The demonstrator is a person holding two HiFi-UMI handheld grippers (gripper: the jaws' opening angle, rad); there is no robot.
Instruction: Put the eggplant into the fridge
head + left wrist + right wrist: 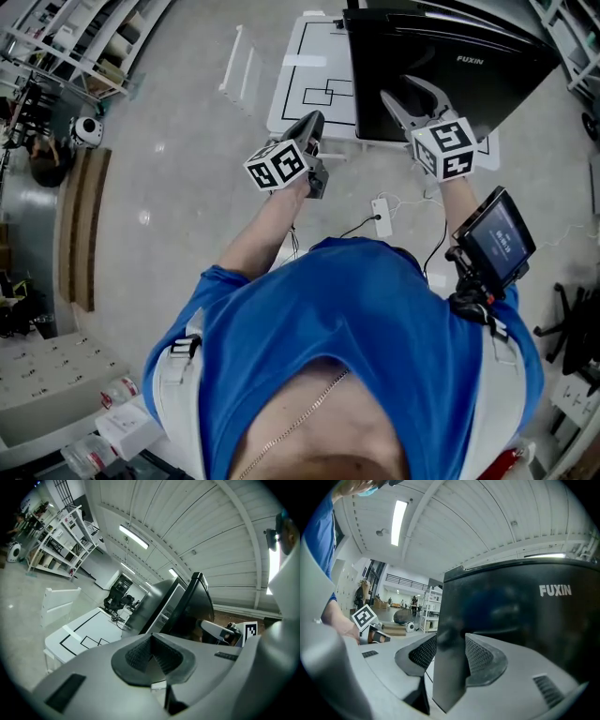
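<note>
brand "fuxin", white letters, on black fridge (pixel 511 616); readable in head and right gripper views.

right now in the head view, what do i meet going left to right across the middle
wooden boards → left gripper, fingers shut → right gripper, fingers closed on the fridge door → screen on the right forearm

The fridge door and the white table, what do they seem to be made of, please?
The fridge door looks glossy black, glass or lacquered plastic perhaps; it shows reflections. The white table looks like matt painted board or laminate; its top is dull.
</note>
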